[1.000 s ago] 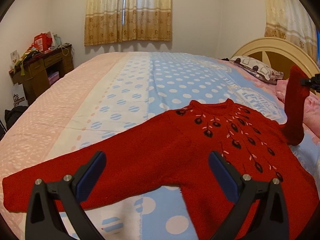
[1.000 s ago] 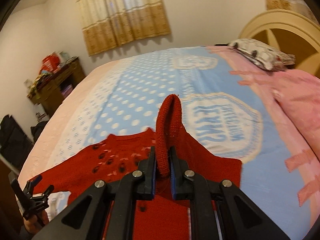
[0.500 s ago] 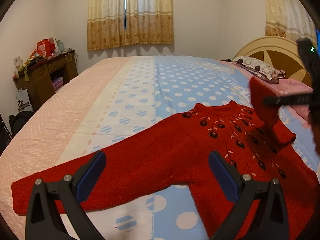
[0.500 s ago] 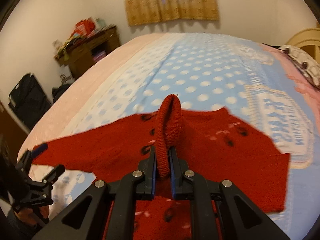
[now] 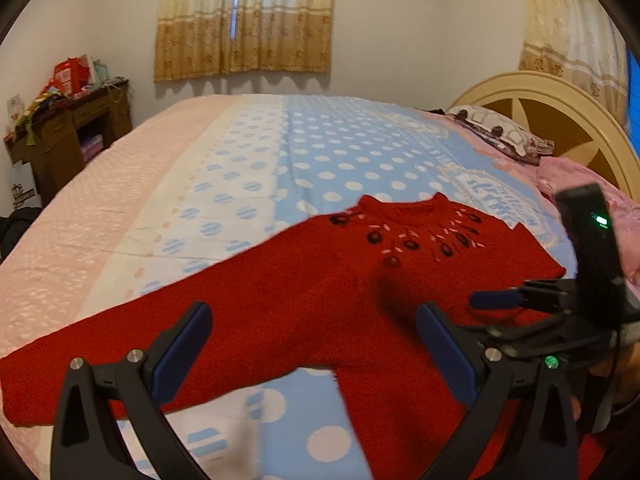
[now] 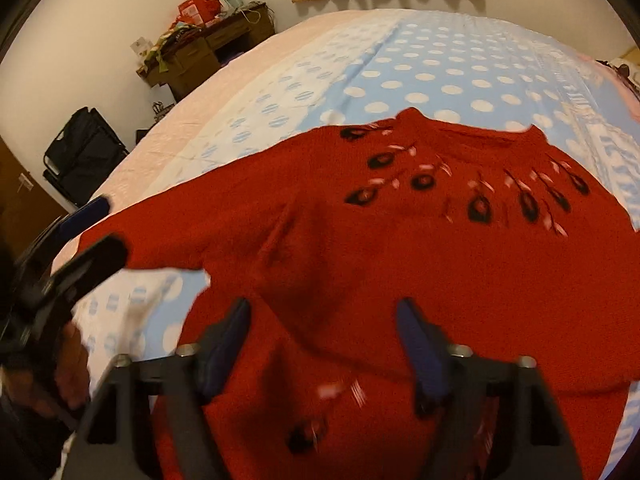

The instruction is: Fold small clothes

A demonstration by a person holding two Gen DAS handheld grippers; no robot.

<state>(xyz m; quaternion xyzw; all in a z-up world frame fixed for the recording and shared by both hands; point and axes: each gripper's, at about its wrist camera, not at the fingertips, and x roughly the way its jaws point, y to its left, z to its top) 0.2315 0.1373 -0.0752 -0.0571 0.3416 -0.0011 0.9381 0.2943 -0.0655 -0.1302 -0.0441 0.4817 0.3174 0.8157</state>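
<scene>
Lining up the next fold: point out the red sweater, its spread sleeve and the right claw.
red sweater (image 6: pixel 400 264): right wrist view, chest.
spread sleeve (image 5: pixel 132 344): left wrist view, mid-sleeve.
right claw (image 6: pixel 324 344): right wrist view, midway between fingertips.

Home bedroom: bed (image 5: pixel 320 152), headboard (image 5: pixel 560 120), curtains (image 5: pixel 244 20)

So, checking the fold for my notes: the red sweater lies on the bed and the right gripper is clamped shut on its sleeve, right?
Not quite. The red sweater does lie on the bed, but the right gripper is open, its jaws having just spread, with nothing pinched between them. The right wrist view shows it.
</scene>
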